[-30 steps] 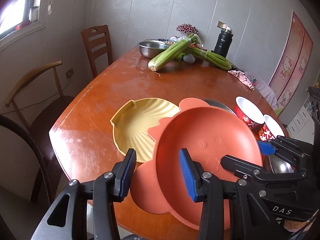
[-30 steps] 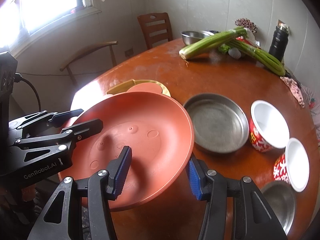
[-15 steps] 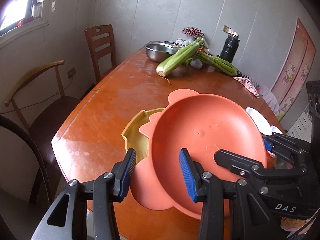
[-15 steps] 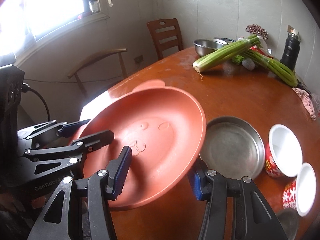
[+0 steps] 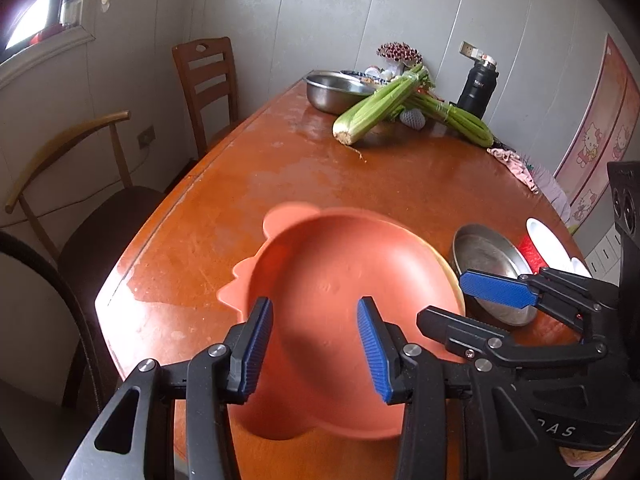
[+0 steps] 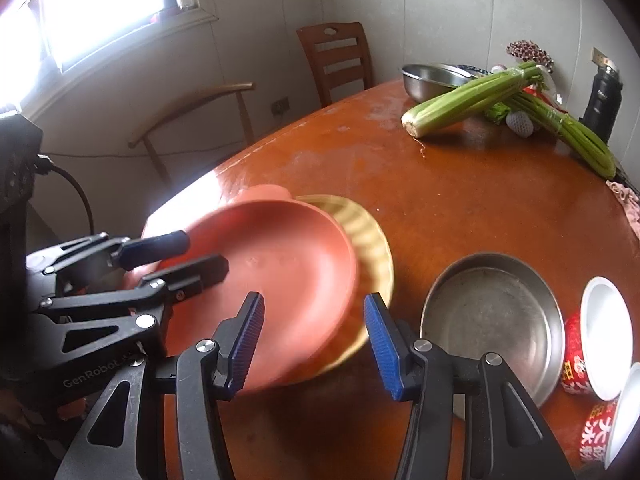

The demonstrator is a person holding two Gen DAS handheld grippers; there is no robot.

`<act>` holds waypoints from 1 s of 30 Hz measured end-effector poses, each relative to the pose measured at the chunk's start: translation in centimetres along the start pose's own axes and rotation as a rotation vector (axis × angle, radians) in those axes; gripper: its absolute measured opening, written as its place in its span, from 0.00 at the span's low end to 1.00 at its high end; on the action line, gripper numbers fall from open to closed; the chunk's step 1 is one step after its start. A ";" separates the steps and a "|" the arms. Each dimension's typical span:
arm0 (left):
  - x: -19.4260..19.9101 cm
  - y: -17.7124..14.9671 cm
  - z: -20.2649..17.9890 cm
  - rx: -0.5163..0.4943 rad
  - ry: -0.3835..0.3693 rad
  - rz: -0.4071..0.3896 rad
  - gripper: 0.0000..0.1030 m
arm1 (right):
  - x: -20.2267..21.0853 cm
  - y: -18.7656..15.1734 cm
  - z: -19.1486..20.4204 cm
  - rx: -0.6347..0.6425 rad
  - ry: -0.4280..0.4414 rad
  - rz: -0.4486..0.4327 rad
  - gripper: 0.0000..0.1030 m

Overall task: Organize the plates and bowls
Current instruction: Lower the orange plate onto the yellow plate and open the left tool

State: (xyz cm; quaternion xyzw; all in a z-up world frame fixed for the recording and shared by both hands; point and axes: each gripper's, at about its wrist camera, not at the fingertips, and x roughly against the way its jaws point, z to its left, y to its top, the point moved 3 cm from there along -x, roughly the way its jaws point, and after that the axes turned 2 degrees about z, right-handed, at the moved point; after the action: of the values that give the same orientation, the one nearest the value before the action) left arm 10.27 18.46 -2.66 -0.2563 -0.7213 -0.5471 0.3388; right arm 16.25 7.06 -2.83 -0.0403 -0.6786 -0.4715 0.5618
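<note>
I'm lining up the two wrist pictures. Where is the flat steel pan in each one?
Left wrist: the steel pan lies at the right, behind the blue pad of the other claw, beside the orange plate.
Right wrist: the pan lies at lower right, between the plate and the red-and-white bowls.
Shared landmark: the celery at the table's far end.

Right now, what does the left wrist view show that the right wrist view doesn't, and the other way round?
Only the left wrist view: the cartoon-cat poster on the wall, and the right gripper seen from the side.
Only the right wrist view: the bright window, the ridged top of the yellow shell plate beneath the orange plate, and the left gripper from the side.
Both: the orange plate, steel pan, celery, black flask and wooden table.
</note>
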 end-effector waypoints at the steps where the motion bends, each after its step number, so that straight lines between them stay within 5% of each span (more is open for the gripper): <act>1: -0.3 0.0 0.0 -0.002 -0.005 0.001 0.41 | -0.3 0.0 -0.1 -0.002 -0.002 0.005 0.53; 12: 0.7 -0.3 0.5 0.020 -0.011 -0.056 0.41 | -0.9 -0.8 -0.3 -0.005 -0.017 0.029 0.53; 18: 3.0 -1.0 2.2 0.077 0.060 -0.129 0.41 | -0.9 -1.0 -0.2 0.000 -0.005 0.021 0.53; 30: -1.8 -1.4 1.7 0.074 0.070 0.001 0.42 | -0.3 -1.2 -1.2 -0.039 -0.013 0.012 0.53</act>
State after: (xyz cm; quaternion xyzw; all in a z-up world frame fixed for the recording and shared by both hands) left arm 10.03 19.75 -5.15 -0.2248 -0.7286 -0.5286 0.3731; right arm 16.53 5.71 -3.88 -0.0584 -0.6724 -0.4812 0.5593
